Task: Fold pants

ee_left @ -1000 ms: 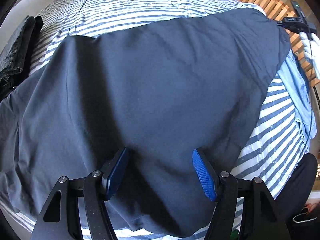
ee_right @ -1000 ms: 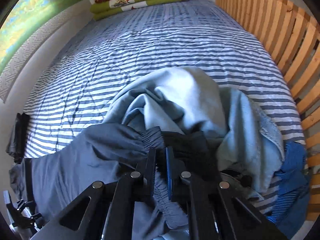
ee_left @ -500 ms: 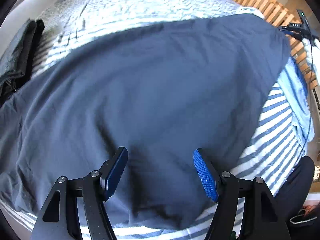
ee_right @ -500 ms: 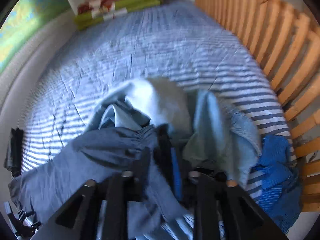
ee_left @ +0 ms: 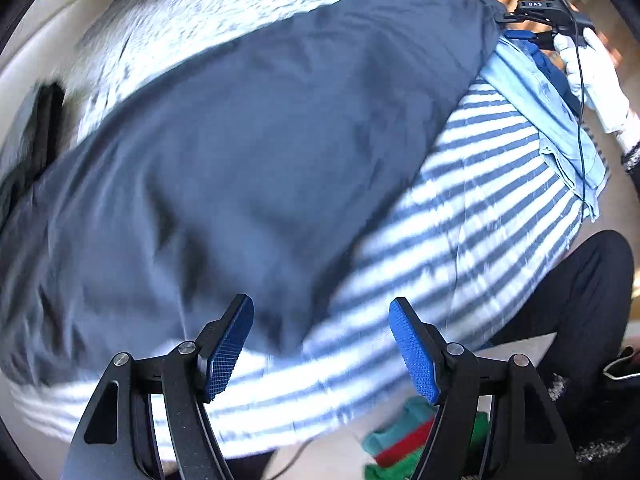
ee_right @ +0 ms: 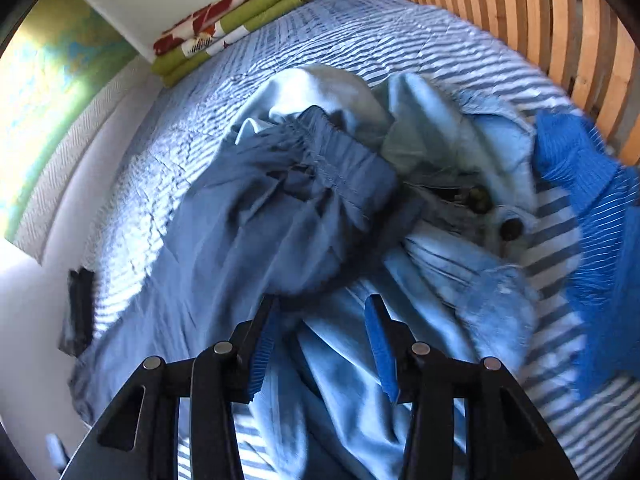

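Dark slate-blue pants [ee_left: 248,152] lie spread across the striped bed, their elastic waistband [ee_right: 340,160] bunched against a heap of pale blue clothes. My left gripper [ee_left: 320,344] is open and empty above the pants' near edge and the striped sheet. My right gripper [ee_right: 320,336] is open too, with nothing between its fingers, hovering just short of the waistband over pale blue fabric. The right gripper [ee_left: 540,16] also shows far off in the left wrist view, held by a white-gloved hand [ee_left: 592,76].
A pile of light blue garments [ee_right: 460,240] and a bright blue knit [ee_right: 592,216] lie by the wooden slatted bed rail [ee_right: 560,28]. Folded green and red linens [ee_right: 228,28] sit at the bed's head. A dark folded item [ee_right: 80,304] lies at the left edge. A person's dark-clad leg [ee_left: 560,300] stands beside the bed.
My right gripper has opened and let go of the waistband, which now lies on the clothes heap. My left gripper has drawn back toward the bed's edge, still open.
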Demonstrator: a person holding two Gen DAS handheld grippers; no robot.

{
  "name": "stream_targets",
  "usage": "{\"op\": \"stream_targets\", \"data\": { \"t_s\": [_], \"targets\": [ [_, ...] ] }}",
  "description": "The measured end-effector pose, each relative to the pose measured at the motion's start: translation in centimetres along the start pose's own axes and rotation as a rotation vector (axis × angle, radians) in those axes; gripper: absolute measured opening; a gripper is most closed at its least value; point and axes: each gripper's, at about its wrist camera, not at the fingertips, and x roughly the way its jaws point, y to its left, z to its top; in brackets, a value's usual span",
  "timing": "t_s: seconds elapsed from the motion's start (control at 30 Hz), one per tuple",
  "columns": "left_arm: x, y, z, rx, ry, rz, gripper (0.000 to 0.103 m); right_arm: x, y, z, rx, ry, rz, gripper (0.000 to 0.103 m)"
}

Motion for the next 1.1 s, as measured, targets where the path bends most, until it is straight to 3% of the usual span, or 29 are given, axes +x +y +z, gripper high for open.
{"op": "stream_targets", "data": {
  "t_s": [0.17,0.23,0.3,0.33,0.4,0.6,0.9,0.93,1.0,1.1],
  "targets": [
    [1.5,2.1,-1.6,-0.136,0.02,0.007,0.072,1.9,0.7,1.1,0.059,-0.023,0.026,0.041],
    [2.1,2.3,-1.2,-0.144,0.008,0.014,0.062,2.4,0.8,1.3,0.083,-0.03,0.039,0.041],
    [2.8,1.9,-0.7,-0.088,0.014,0.088,0.028,2.2,0.9,1.2,0.095,-0.031,0.055,0.041],
    [3.2,1.7,-0.5,-0.058,0.023,0.123,0.023,2.0,0.9,1.2,0.097,-0.032,0.065,0.041],
    [2.8,2.4,0.2,-0.066,0.02,0.108,0.003,1.3,0.5,1.3,0.1,-0.044,0.066,0.041],
    [-0.4,6.6,2.8,-0.178,-0.049,0.044,0.003,-0.8,-1.9,1.1,0.161,-0.078,0.059,0.045],
    [-2.4,9.4,5.6,-0.223,-0.085,0.075,0.003,2.3,-0.2,2.3,0.136,-0.053,0.048,0.044],
    [-2.4,9.7,5.9,-0.23,-0.085,0.074,0.003,2.5,0.1,2.5,0.139,-0.061,0.038,0.041],
    [-2.6,10.2,6.2,-0.231,-0.086,0.077,0.003,2.3,0.4,2.7,0.16,-0.07,0.038,0.021],
    [-3.6,10.6,6.1,-0.245,-0.094,0.056,0.003,0.8,0.9,2.8,0.153,-0.107,0.02,0.006]
  ]
}}
